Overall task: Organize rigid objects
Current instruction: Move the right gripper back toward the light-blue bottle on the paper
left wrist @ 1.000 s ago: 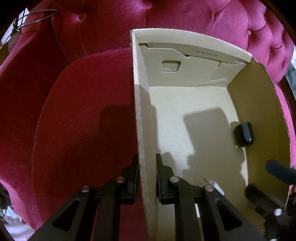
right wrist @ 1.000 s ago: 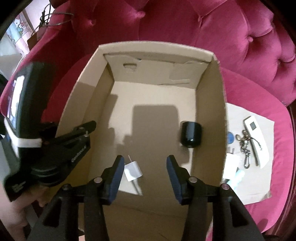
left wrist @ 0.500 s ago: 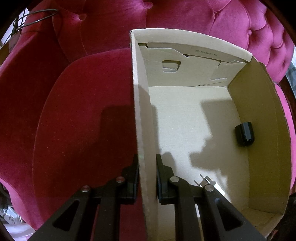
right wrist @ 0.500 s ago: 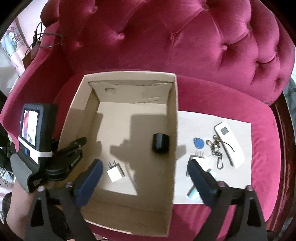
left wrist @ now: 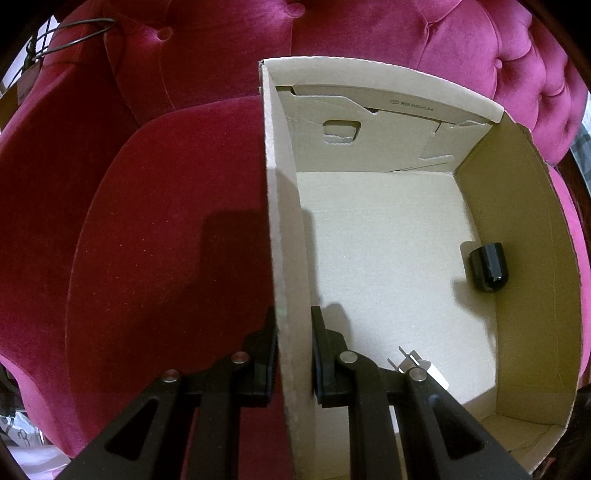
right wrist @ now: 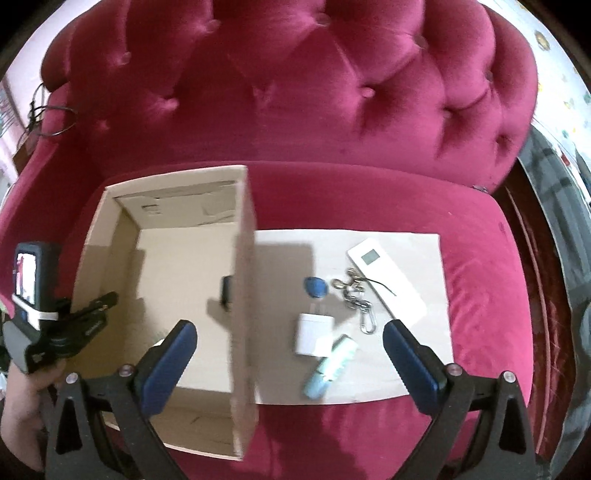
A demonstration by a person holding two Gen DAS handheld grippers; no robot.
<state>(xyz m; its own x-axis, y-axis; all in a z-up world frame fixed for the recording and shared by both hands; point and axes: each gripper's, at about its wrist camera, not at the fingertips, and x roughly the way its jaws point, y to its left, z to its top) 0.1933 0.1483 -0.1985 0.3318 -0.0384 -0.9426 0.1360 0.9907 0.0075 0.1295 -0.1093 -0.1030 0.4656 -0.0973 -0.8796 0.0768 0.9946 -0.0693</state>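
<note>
A cardboard box (left wrist: pixel 288 221) (right wrist: pixel 243 258) stands open on a red velvet sofa. My left gripper (left wrist: pixel 293 332) is shut on the box's left wall; it also shows in the right wrist view (right wrist: pixel 99 310). Inside lie a black cylinder (left wrist: pixel 487 267) (right wrist: pixel 226 291) and a white plug adapter (left wrist: pixel 421 365). My right gripper (right wrist: pixel 288 350) is open wide and empty, high above the box's right wall. On a paper sheet (right wrist: pixel 424 350) right of the box lie a white charger (right wrist: pixel 312 334), a blue tag (right wrist: pixel 315 287), a keychain (right wrist: pixel 356 295), a white remote (right wrist: pixel 386 280) and a pale blue tube (right wrist: pixel 328 369).
The tufted sofa back (right wrist: pixel 295 92) rises behind the box. The bare seat cushion (left wrist: pixel 166 240) lies left of the box. A wire loop (left wrist: pixel 74 31) hangs at the far left of the sofa arm.
My right gripper has risen out of the box, moved right and opened wider. The left gripper and the box have stayed put.
</note>
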